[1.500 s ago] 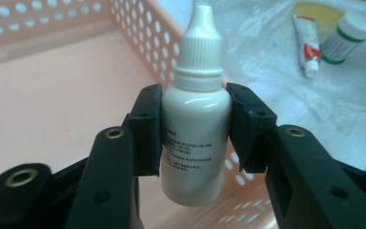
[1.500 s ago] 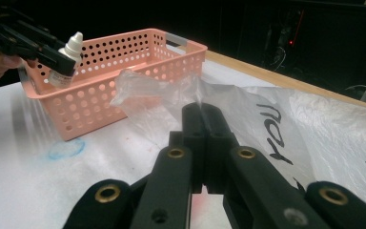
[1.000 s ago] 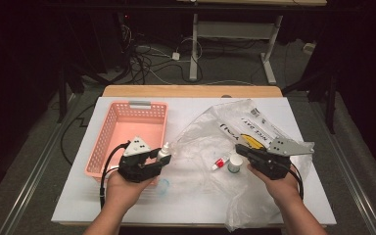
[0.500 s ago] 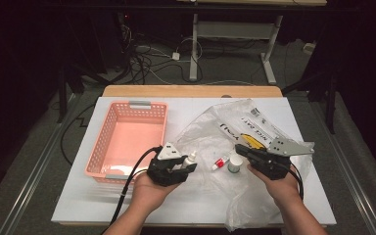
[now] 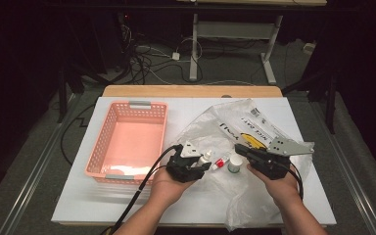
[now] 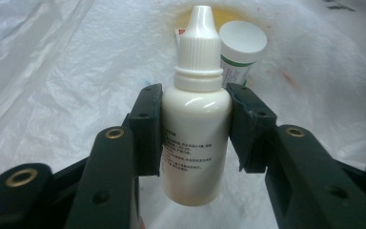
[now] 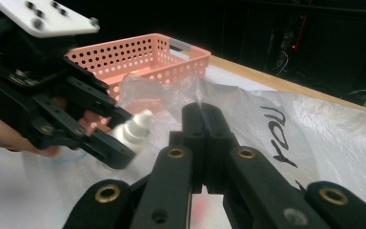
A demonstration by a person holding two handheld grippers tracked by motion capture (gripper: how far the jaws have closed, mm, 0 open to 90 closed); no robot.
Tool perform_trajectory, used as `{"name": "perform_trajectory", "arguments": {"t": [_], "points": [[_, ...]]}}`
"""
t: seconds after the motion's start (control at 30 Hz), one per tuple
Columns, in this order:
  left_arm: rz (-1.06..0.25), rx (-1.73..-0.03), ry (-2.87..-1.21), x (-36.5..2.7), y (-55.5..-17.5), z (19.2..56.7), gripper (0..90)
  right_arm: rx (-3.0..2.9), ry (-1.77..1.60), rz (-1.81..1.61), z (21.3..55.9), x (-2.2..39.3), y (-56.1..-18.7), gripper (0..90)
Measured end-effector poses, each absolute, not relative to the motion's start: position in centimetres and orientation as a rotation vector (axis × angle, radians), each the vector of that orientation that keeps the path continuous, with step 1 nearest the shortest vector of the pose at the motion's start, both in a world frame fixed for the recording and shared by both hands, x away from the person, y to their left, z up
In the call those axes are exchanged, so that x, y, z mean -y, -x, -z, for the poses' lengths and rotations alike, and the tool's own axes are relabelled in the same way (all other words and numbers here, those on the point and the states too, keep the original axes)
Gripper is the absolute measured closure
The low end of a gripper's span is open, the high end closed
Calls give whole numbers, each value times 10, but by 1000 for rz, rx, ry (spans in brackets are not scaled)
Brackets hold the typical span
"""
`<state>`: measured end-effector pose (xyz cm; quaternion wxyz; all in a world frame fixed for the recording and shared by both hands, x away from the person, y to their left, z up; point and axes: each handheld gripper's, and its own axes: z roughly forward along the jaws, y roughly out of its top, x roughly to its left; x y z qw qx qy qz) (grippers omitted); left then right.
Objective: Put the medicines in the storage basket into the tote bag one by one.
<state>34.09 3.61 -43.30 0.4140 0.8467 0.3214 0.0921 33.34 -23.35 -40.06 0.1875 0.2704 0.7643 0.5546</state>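
left gripper (image 6: 195, 129) clamping dropper bottle (image 6: 196, 129), above plastic bag (image 6: 52, 95)

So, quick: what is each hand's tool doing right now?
Left tool: closed on a small white plastic dropper bottle.
Right tool: closed, holding nothing, over the clear plastic bag.

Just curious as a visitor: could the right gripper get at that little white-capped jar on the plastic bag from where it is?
Probably yes. The jar stands in the open on the bag, just beside the right gripper, with nothing between them. But its jaws are shut and would have to open first.
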Motion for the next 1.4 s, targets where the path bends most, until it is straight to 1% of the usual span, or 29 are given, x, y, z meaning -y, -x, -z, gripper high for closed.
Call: {"name": "perform_trajectory", "arguments": {"t": [0.27, 0.73, 0.93, 1.1, 1.13, 1.17, 1.3, 1.4], "points": [[-251, -805, -2140, -20, -358, 442, 576, -2147, -763, -1571, 399, 233, -334, 900], [-326, -813, -2139, 16, -391, 454, 572, -2138, -787, -1579, 401, 234, -338, 900], [-322, -829, -2144, 32, -401, 462, 573, -2137, -786, -1576, 402, 237, -339, 900], [-312, -831, -2160, 34, -404, 466, 570, -2135, -791, -1577, 402, 239, -338, 900], [-313, -839, -2145, 34, -404, 466, 565, -2135, -793, -1577, 402, 239, -338, 900], [-316, -842, -2143, 34, -405, 465, 533, -2135, -792, -1577, 402, 239, -338, 900], [-320, -859, -2125, 32, -404, 463, 450, -2133, -787, -1577, 401, 238, -338, 900], [-319, -858, -2138, 31, -401, 460, 415, -2133, -785, -1579, 401, 238, -338, 900]]}}
